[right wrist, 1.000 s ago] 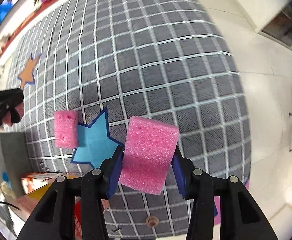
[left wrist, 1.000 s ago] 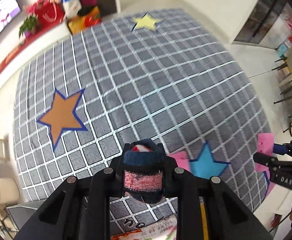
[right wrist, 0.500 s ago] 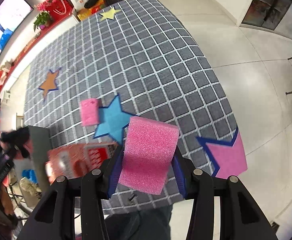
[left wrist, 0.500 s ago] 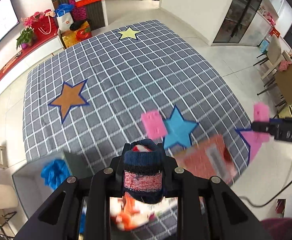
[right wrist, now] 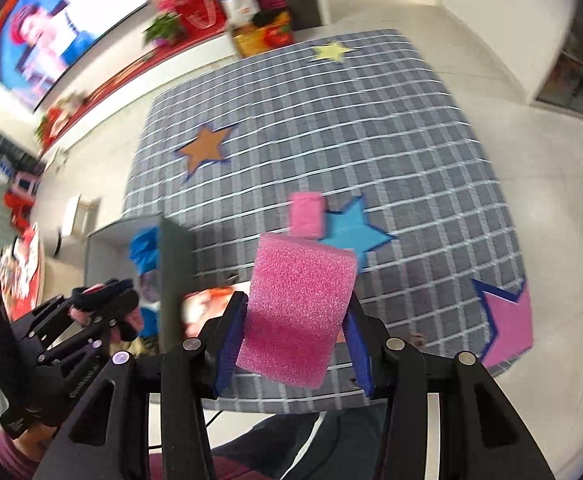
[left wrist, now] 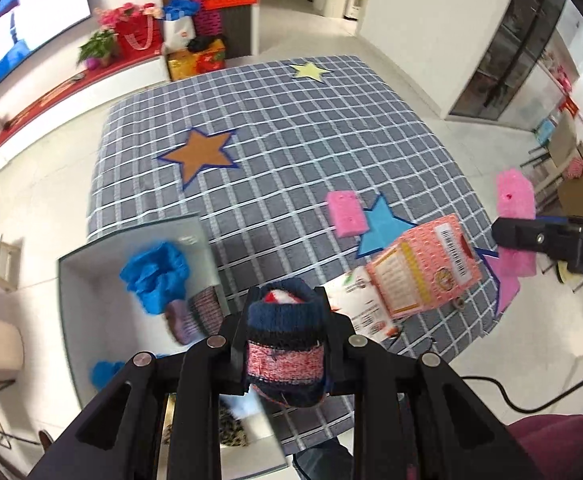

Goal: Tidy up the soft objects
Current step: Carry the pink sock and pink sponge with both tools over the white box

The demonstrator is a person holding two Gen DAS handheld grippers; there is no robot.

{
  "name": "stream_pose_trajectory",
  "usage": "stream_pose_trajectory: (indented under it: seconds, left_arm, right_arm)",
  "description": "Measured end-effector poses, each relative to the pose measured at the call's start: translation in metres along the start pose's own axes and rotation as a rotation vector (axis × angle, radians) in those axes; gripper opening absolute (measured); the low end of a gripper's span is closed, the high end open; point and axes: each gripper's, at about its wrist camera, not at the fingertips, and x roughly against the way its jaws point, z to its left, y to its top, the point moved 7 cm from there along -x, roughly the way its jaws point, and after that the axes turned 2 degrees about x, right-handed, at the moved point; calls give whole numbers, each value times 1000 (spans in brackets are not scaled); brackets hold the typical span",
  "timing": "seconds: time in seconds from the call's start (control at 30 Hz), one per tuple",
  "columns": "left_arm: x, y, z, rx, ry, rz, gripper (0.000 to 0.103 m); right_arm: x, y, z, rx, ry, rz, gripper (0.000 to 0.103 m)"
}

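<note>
The left gripper is pinching one rolled sock above the grey bin. The right gripper is squeezing one pink sponge over the rug's near edge. A second sponge is lying on the rug, touching the blue star. Five stars are showing in all. One pink box is sitting beside it.

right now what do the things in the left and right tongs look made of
Left tongs: rolled sock, apparently knitted yarn; ribbed navy cuff, speckled pink band, matte. Right tongs: pink block, probably open-cell foam sponge; grainy, pitted, slightly glittery surface.
</note>
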Motion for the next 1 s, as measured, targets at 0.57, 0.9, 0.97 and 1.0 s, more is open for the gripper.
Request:
stream_pose_trajectory:
  seconds: [0.57,0.9,0.97,1.0]
  left_arm:
    - [19,-69,107,270,131,15,27]
    - [18,-85,119,298,152,43,27]
    - [16,-86,120,302,151,48,27]
    - [16,-86,120,304,151,49,27]
  right_arm:
    - [-48,-16,156,385,80,117,48]
    - [-61,-20,208,465,116,141,48]
    - [-67,-27,211,478,115,162,48]
    - [-69,-30,211,478,115,172,48]
